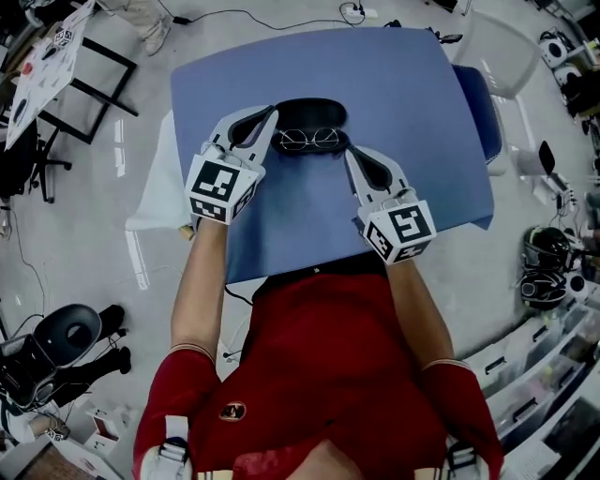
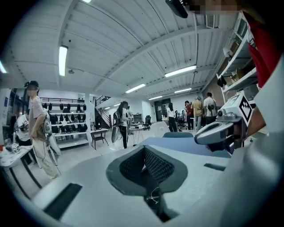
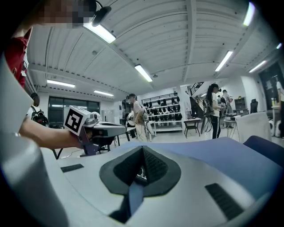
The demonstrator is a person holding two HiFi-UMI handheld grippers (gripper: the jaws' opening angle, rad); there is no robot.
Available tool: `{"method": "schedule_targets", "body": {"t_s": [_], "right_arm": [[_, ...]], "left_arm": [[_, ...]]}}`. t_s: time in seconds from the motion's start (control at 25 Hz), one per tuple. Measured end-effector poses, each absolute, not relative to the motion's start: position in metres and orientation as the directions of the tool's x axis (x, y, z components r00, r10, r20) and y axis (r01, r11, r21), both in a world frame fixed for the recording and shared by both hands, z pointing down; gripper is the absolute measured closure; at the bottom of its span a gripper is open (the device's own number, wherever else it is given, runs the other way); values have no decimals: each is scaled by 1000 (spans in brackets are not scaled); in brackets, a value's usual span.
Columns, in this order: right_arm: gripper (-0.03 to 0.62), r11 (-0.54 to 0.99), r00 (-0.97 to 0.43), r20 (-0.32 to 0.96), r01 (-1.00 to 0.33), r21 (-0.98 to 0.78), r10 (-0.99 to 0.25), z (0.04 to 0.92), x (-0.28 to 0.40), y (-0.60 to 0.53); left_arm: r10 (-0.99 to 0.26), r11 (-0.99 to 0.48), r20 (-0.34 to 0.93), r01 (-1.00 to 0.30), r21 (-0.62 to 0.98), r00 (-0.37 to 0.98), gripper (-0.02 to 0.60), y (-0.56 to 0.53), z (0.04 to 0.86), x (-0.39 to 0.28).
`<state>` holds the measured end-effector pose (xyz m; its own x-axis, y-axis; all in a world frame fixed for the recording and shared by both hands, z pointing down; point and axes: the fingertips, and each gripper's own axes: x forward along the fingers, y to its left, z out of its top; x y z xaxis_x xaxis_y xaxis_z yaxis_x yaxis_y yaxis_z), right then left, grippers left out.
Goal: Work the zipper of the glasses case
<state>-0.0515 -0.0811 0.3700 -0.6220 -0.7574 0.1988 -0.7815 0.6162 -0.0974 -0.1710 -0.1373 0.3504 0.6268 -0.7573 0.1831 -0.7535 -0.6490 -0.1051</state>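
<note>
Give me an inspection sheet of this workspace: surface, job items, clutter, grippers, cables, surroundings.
Surface: blue rectangular table, flat, mostly bare.
Job's things: black oval glasses case at the far middle, apparently open; wire-rimmed glasses lie at its near side.
Clutter: nothing seen on the table.
Grippers: left gripper and right gripper flank the case, jaws together, both empty; whether they touch the case cannot be told.
Cables: thin black cable on the floor beyond the table.
Surroundings: grey floor, black chair, people standing in a hall with shelving.
</note>
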Motion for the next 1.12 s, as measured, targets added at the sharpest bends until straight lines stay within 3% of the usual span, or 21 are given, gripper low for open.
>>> {"method": "schedule_targets", "body": {"t_s": [0.4,0.72,0.92,1.12], "right_arm": [[594,677,-680,211,-729,-100,-702,376,41,-72],[594,687,-686,264,-719,-104,-678,396,-28,-121],[594,674,-674,281,-730,-112,-683,403,-25,-127],[594,660,-660,297,-742,-117,-690,410,-26,-133]], "left_arm": [[-711,-693,337,-695,-192,617,572,-140,374,-62],[-568,-806,508,-562,-184,648,544,-203,424,-119],[-461,-868,609,-471,-158,645,491,-211,452,-115],[-393,-900,657,-415,-131,643,483,-219,470,-112]]}}
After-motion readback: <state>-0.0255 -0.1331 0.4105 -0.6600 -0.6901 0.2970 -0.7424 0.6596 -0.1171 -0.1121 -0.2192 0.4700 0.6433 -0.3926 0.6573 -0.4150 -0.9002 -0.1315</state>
